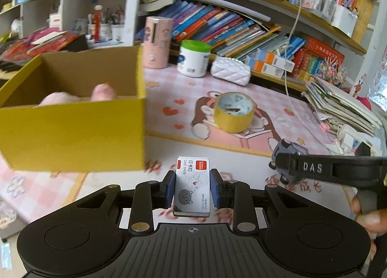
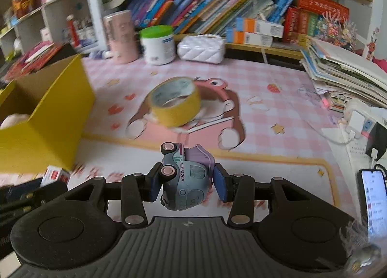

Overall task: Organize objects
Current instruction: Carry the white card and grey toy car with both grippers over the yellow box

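Observation:
My left gripper (image 1: 192,187) is shut on a small white staple box (image 1: 192,184) with a red label and a cat drawing, held above the pink desk mat. A yellow cardboard box (image 1: 72,132) stands just left of it, with a pink plush toy (image 1: 96,94) inside. My right gripper (image 2: 188,184) is shut on a blue-grey toy truck (image 2: 185,178), which lies on its side between the pads. The truck also shows in the left wrist view (image 1: 287,151). The yellow box (image 2: 50,118) is to the left in the right wrist view. A roll of yellow tape (image 1: 233,112) (image 2: 175,102) lies mid-mat.
At the back stand a pink canister (image 1: 157,42), a green-lidded white jar (image 1: 193,59) and a white quilted pouch (image 1: 229,70), under shelves of books. A stack of papers (image 2: 346,72), a power strip with chargers (image 2: 358,120) and a lit phone (image 2: 373,195) lie right.

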`<state>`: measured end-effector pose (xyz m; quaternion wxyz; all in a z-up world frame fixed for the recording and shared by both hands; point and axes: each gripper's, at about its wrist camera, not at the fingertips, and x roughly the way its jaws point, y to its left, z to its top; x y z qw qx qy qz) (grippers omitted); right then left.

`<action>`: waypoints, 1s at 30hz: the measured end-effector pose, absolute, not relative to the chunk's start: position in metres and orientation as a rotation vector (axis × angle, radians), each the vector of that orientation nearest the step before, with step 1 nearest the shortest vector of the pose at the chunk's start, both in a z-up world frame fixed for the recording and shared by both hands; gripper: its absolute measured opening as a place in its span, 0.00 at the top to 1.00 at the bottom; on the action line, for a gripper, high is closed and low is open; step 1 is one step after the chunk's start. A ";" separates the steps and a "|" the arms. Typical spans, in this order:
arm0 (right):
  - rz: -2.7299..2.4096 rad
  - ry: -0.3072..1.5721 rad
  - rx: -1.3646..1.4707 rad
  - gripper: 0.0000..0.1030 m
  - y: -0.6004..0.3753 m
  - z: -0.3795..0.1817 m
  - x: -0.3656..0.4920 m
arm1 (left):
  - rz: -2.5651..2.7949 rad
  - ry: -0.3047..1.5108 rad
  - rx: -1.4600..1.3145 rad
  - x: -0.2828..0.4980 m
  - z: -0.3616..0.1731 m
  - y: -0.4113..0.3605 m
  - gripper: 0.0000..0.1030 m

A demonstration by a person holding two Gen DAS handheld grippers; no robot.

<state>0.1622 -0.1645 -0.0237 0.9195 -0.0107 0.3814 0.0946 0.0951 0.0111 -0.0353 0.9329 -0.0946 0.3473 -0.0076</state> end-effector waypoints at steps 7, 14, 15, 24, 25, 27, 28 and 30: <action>0.276 0.781 -0.105 0.60 -0.120 -0.023 0.115 | 0.031 0.709 -0.230 0.057 -0.035 0.048 0.73; 0.326 0.794 -0.127 0.60 -0.086 -0.024 0.081 | 0.066 0.701 -0.242 0.023 -0.034 0.077 0.73; 0.332 0.797 -0.129 0.60 -0.081 -0.025 0.077 | 0.072 0.700 -0.243 0.018 -0.034 0.081 0.73; 0.394 0.811 -0.133 0.60 -0.040 -0.031 0.041 | 0.118 0.697 -0.241 -0.021 -0.035 0.115 0.73; 0.401 0.811 -0.132 0.60 -0.036 -0.032 0.037 | 0.124 0.695 -0.240 -0.025 -0.034 0.119 0.73; 0.413 0.810 -0.131 0.60 -0.027 -0.032 0.031 | 0.136 0.690 -0.238 -0.033 -0.033 0.127 0.73; 0.420 0.809 -0.131 0.60 -0.023 -0.032 0.029 | 0.142 0.688 -0.238 -0.036 -0.033 0.130 0.73; 0.433 0.804 -0.133 0.60 -0.014 -0.031 0.024 | 0.155 0.680 -0.239 -0.042 -0.032 0.138 0.73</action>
